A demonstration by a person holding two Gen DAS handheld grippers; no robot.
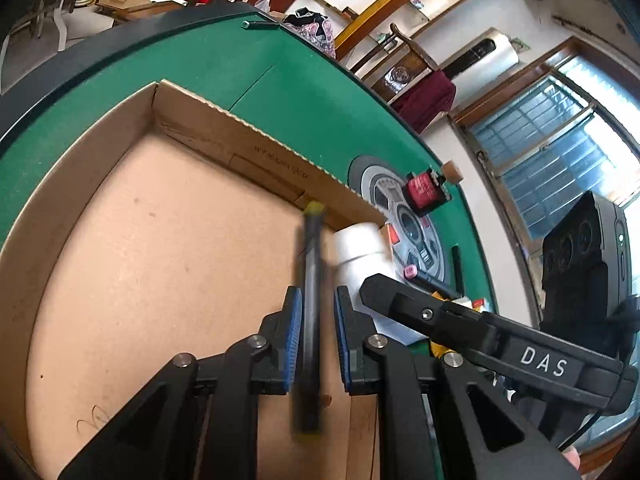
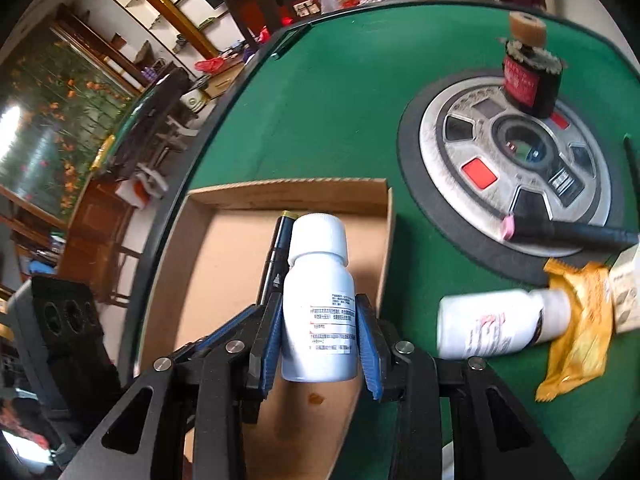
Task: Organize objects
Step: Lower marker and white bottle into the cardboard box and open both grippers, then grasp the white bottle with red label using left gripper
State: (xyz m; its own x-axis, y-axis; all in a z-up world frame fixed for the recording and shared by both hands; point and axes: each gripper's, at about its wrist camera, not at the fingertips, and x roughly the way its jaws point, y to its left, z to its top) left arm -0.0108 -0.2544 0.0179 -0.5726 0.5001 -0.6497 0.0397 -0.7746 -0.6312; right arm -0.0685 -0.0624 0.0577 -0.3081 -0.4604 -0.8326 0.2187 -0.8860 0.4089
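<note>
1. Two grippers hang over the cardboard box (image 2: 224, 264), each carrying one item.
2. Left gripper (image 1: 316, 332): fingers slightly parted around a black pen (image 1: 310, 320); contact with the pads cannot be confirmed.
3. The pen's long axis runs forward along the fingers, yellow tip pointing away.
4. Right gripper (image 2: 319, 340): fingers clamped on a white bottle (image 2: 320, 308), cap forward, axis along the fingers.
5. Beyond, a second white bottle (image 2: 496, 328) lies sideways on the green table (image 2: 320, 100).
</note>
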